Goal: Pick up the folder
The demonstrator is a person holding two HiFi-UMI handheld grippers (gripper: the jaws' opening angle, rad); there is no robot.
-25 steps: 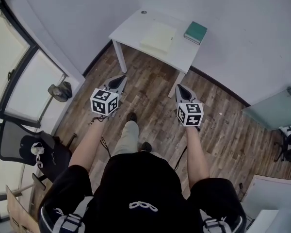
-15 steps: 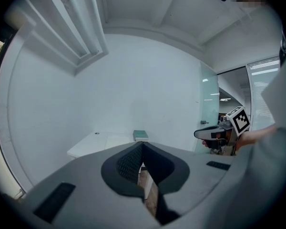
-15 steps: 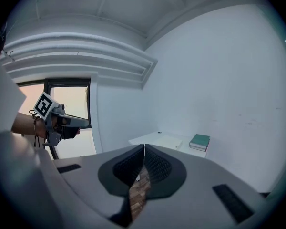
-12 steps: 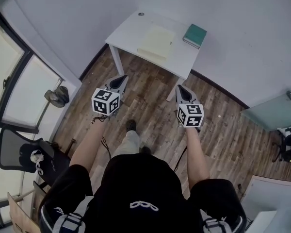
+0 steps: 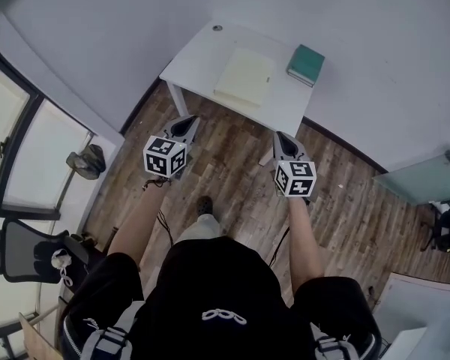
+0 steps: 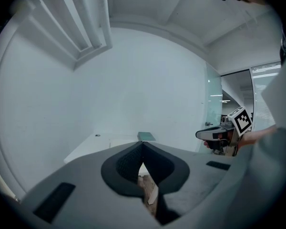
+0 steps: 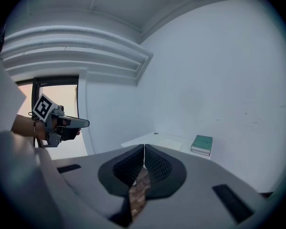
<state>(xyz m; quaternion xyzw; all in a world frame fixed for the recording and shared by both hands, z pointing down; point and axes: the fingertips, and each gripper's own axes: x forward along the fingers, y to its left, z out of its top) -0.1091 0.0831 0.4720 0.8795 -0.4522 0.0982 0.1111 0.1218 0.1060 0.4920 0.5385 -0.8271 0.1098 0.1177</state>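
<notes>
A pale yellow folder lies flat on the white table against the wall, with a green book to its right. Both grippers are held out over the wood floor, short of the table's near edge. My left gripper is shut with nothing in it, its tips pointing at the table's left leg. My right gripper is also shut and empty, near the table's right leg. In the right gripper view the shut jaws point at the table, with the green book on its right. The left gripper view shows the book just above the shut jaws.
White walls meet behind the table. Large windows run down the left side, with a bag on the sill and a black office chair below. A glass door stands at the right. Wood floor lies between me and the table.
The person has stepped toward the table, which now sits nearer in the head view. Both grippers moved forward with them and stayed shut.
</notes>
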